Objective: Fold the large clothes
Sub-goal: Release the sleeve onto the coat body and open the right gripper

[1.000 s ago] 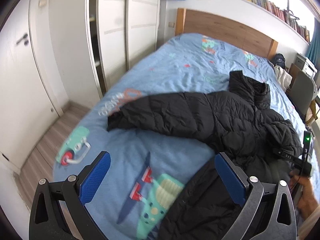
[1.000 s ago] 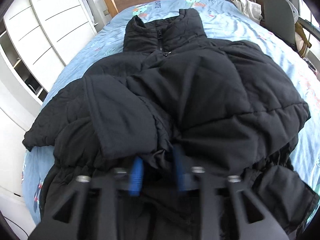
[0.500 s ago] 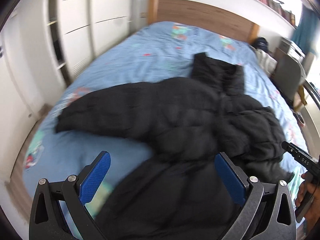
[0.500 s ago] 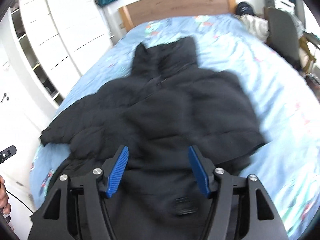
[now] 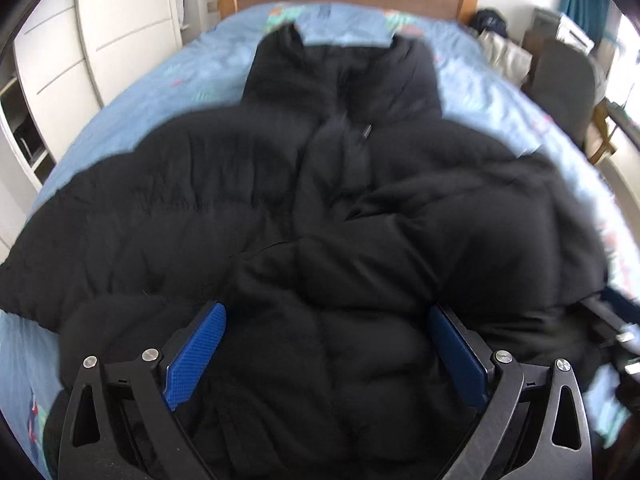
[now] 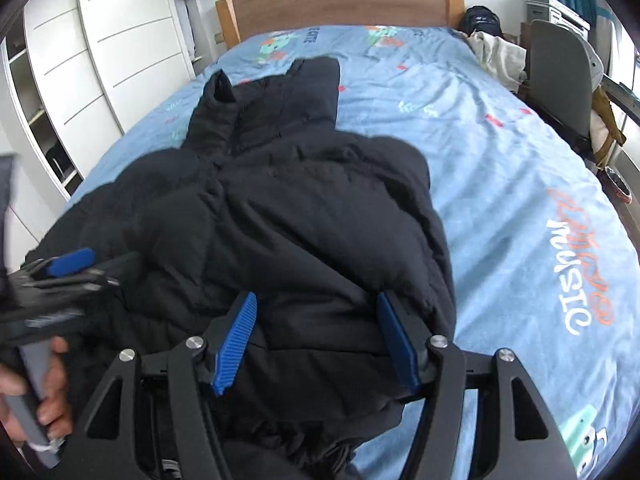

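Black puffer jacket [image 6: 304,208] lies on the blue bed [image 6: 500,168], collar toward the wooden headboard [image 6: 340,0], one side folded over the middle. Left gripper [image 5: 326,354] jaws wide apart above the jacket hem, gripping nothing. Right gripper [image 6: 318,344] jaws apart too, empty, over the folded edge.

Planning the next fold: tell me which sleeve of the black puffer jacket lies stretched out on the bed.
The sleeve on the white wardrobe side: it reaches out over the light-blue printed bedsheet, while the other sleeve is folded in over the jacket.
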{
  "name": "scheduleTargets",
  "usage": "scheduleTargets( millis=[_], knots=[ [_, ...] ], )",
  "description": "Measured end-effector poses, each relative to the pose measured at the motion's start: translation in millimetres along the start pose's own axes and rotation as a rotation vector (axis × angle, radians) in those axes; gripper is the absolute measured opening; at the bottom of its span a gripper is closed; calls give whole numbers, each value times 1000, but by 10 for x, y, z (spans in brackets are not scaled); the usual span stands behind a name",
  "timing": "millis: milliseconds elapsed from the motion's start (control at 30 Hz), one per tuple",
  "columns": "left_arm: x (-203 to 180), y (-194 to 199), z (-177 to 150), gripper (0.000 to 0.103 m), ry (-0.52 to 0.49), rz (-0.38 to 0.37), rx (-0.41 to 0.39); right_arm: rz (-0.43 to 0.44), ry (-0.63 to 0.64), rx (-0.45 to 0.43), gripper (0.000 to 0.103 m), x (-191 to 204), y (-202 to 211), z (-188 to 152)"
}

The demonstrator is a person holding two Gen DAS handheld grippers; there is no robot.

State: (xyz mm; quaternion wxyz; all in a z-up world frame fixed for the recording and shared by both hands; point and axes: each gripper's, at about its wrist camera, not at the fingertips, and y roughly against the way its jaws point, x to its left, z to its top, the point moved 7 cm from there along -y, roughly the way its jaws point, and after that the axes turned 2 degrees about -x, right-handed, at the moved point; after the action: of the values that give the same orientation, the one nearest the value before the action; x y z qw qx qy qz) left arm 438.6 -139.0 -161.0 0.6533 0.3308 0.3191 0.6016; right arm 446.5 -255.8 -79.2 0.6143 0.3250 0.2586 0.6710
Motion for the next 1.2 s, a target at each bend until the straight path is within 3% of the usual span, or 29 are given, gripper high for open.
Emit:
scheduleTargets(
  millis=[167,333,433,533,667,867,1200],
  knots=[
    [184,18,-65,100,13,-12,5,-15,29,20,61,-84,-78,-129],
    [325,223,-59,100,-1,17,-31,-73,43,6,61,-35,99,-46],
    [420,273,-77,100,6,16,-39,-46,39,-18,61,64,210,8],
    [482,279,-97,100,9,15,-38,-26,58,15,61,167,157,-55],
    [586,447,-105,100,11,38,-73,-75,42,68,61,76,12,-199],
    [871,822,-153,100,53,79,-132,-132,43,59,61,118,147,-197],
    [1097,1352,-389,100,104,-22,-157,-131,26,12,61,342,572,-216]
  ],
)
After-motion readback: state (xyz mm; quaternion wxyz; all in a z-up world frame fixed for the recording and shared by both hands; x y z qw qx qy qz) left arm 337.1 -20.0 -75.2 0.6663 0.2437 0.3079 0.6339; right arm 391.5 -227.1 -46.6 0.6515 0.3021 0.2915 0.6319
